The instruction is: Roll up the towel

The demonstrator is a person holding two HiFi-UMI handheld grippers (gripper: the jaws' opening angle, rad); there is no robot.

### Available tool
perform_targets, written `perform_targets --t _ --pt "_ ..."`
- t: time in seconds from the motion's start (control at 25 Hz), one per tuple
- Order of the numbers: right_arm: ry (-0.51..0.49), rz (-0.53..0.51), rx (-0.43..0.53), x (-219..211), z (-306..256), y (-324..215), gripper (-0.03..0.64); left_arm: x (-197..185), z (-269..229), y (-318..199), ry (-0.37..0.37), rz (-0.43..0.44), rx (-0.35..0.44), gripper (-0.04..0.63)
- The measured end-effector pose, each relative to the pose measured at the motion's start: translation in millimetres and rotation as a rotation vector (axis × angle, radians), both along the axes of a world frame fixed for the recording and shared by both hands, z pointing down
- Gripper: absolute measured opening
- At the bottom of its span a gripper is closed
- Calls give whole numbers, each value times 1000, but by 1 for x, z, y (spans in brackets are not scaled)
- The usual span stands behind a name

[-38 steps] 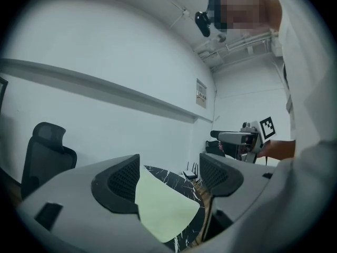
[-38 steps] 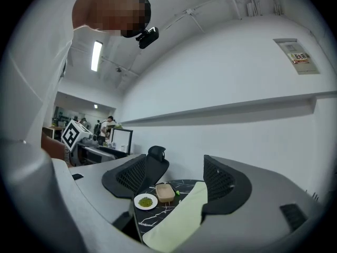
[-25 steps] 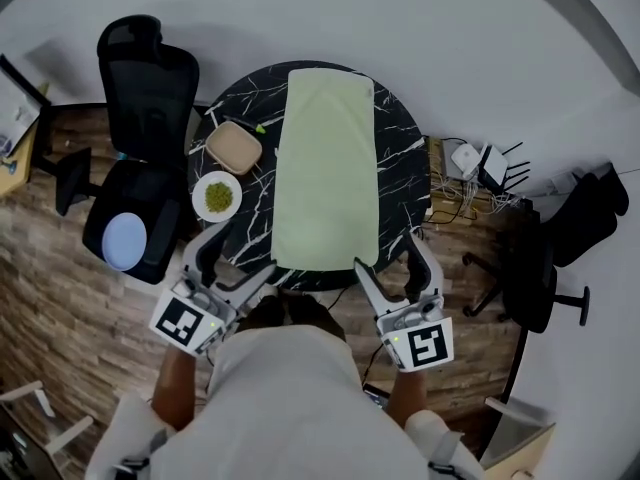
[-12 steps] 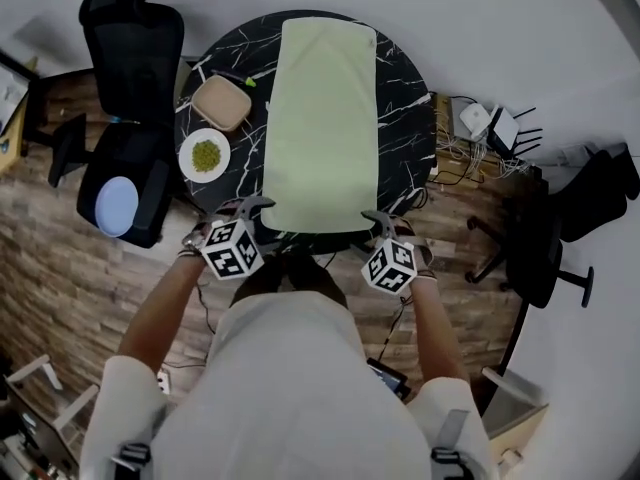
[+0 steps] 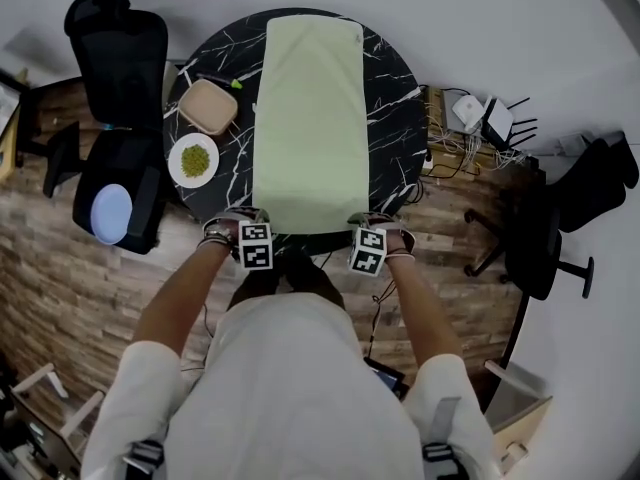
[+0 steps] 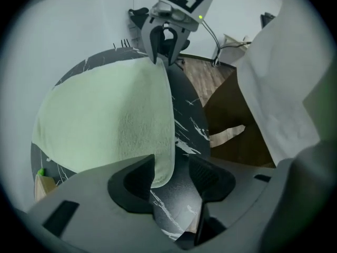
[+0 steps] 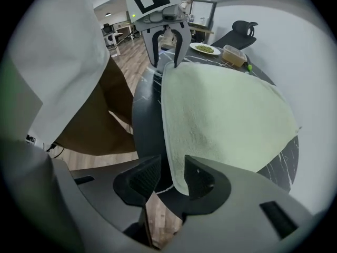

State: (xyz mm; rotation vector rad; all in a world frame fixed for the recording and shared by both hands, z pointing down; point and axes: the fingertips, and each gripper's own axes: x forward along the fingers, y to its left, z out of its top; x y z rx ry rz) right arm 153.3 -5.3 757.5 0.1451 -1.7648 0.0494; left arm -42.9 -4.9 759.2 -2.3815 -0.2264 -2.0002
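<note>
A pale green towel (image 5: 305,118) lies flat, lengthwise, on the round black marble table (image 5: 395,98). Both grippers point down at its near edge. My left gripper (image 5: 256,224) straddles the near left corner (image 6: 160,170); its jaws have just been closing, and the cloth lies against one pad with a gap to the other. My right gripper (image 5: 362,226) straddles the near right corner (image 7: 179,178) the same way, its jaws also just closing, with a gap still showing. In each gripper view the left gripper (image 6: 171,182) and right gripper (image 7: 169,179) see one another across the edge.
A tan lidded box (image 5: 208,106) and a white plate of green food (image 5: 194,160) sit on the table left of the towel. A black office chair (image 5: 118,63) with a blue disc (image 5: 111,212) stands at left. Cables and routers (image 5: 470,118) lie right, near another chair (image 5: 555,233).
Both grippers came down from in front of the person's body and tipped to point down at the towel's near corners. Their jaws stand narrower than before.
</note>
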Motion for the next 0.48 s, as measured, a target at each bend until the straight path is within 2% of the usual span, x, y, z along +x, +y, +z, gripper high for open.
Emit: perform_targets --t 0.12,0.48 --pt "30 -9 -5 2 6 2 106 -4 8 2 -26 -16 9 181" --pt "59 -25 -44 0 10 8 65 -3 9 2 -40 -8 0 159"
